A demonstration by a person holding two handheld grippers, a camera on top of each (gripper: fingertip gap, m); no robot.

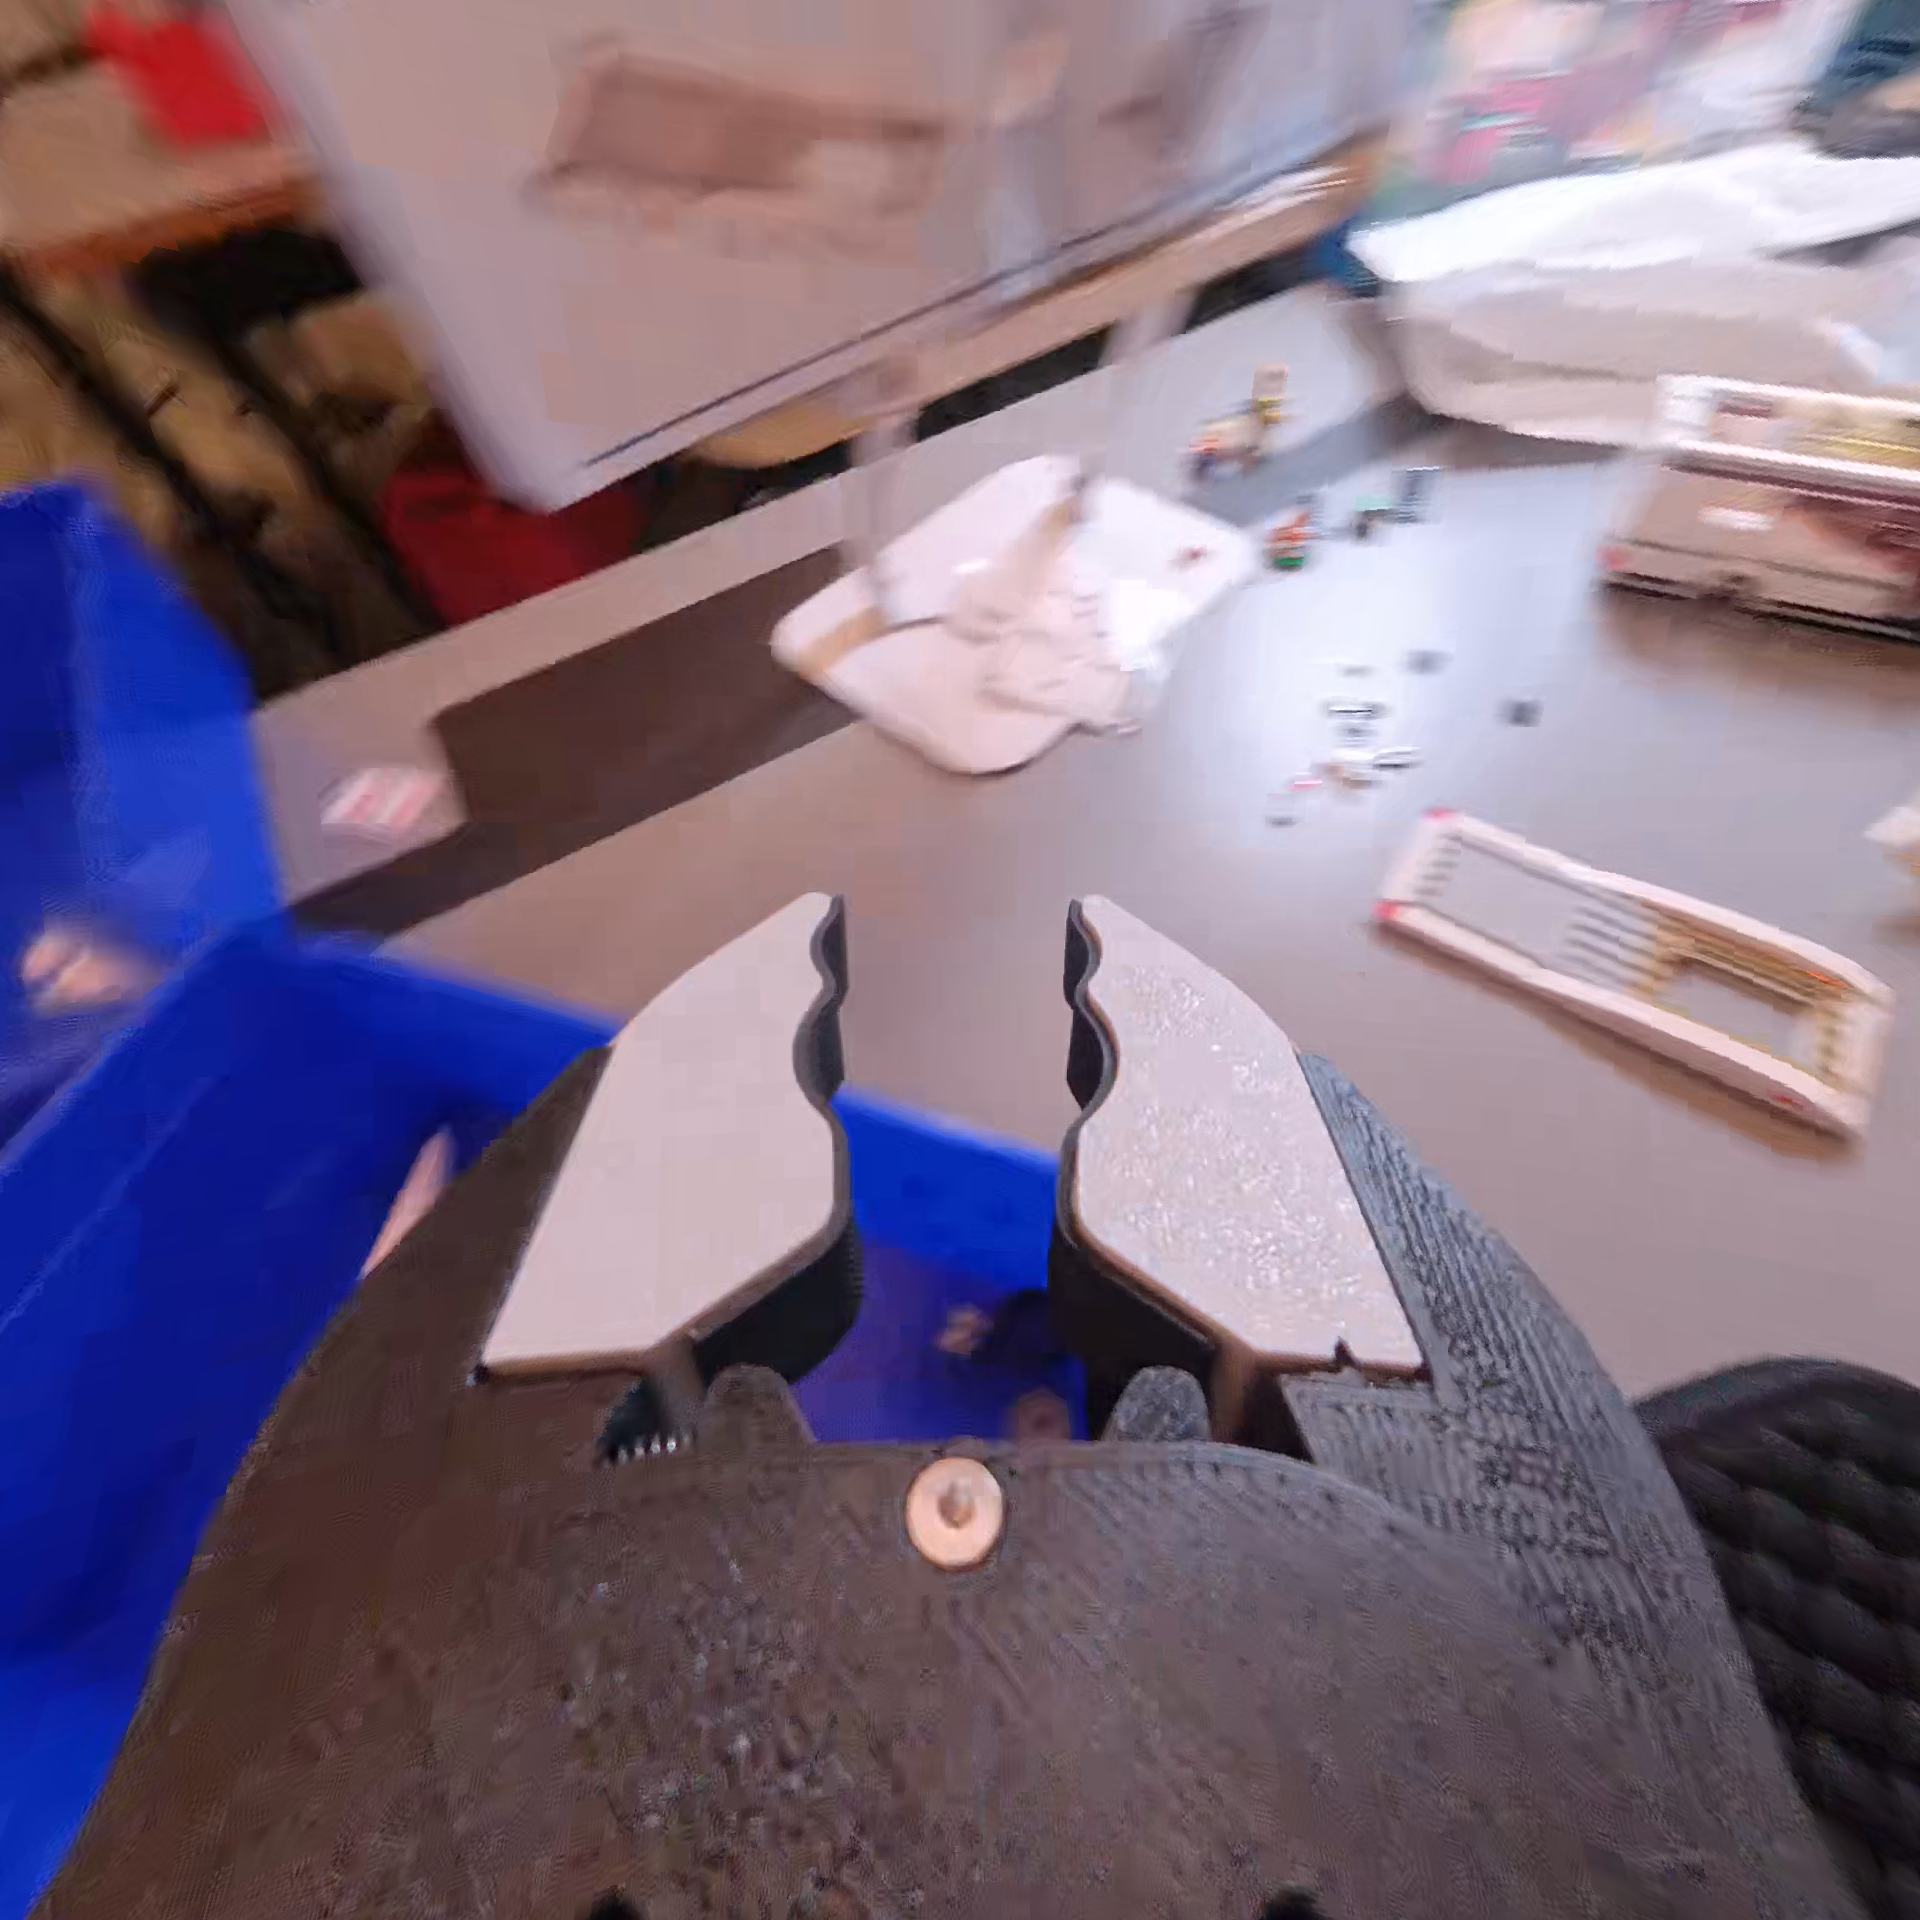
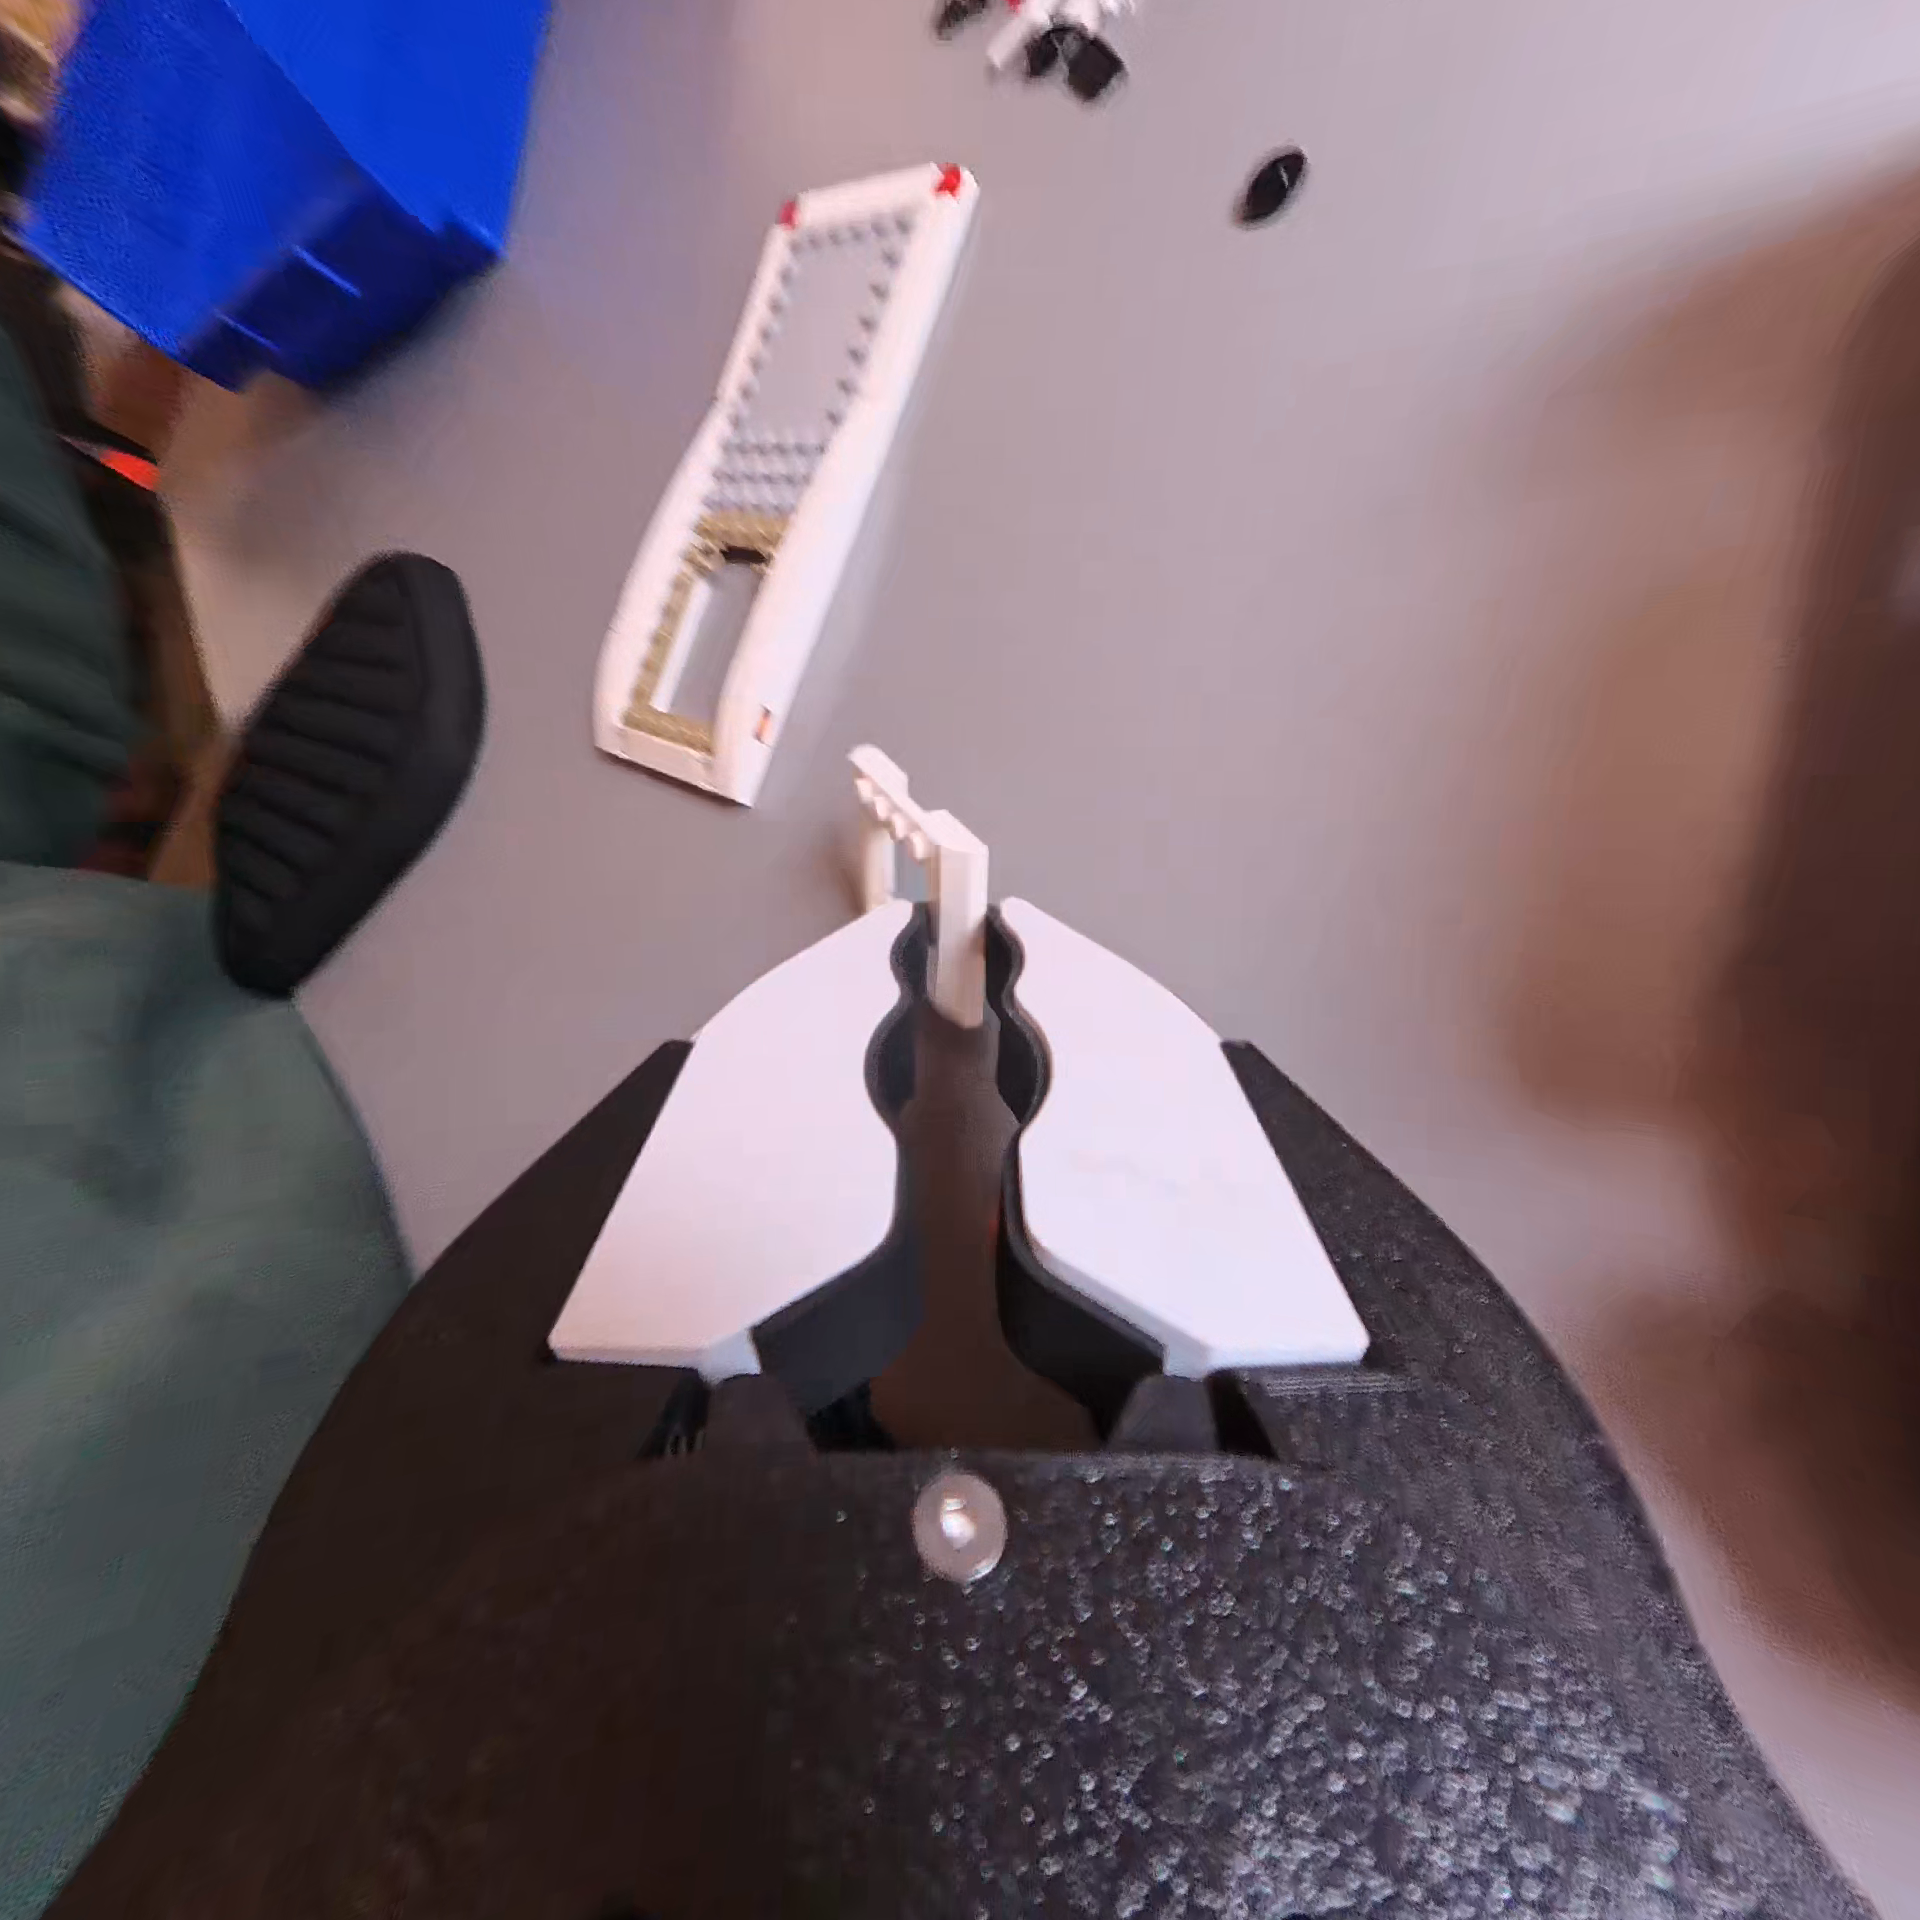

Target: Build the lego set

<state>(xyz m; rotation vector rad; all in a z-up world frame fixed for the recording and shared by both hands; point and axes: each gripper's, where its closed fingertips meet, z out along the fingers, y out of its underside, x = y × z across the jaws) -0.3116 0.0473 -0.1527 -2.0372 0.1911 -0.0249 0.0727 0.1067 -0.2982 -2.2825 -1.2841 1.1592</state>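
Note:
My right gripper [image 2: 958, 914] is shut on a white lego frame piece [image 2: 940, 862]; one thin leg of it sits between the fingertips and the studded bar sticks out ahead, above the grey table [image 2: 1299, 623]. A long white lego base plate with a tan inner rim and red corner studs [image 2: 774, 488] lies just beyond it. The same plate shows in the left wrist view [image 1: 1631, 971] to the right. My left gripper [image 1: 951, 914] is open and empty, held over the edge of a blue bin [image 1: 187, 1195].
The blue bin also shows in the right wrist view [image 2: 281, 177] at the top left. Small loose lego parts [image 1: 1351, 748] and white paper bags [image 1: 1018, 613] lie farther back. A boxy white lego build [image 1: 1787, 499] stands at the right. A person's dark shoe [image 2: 343, 769] and green clothing are at the left. My hands' fingertips stand some 40 cm from each other.

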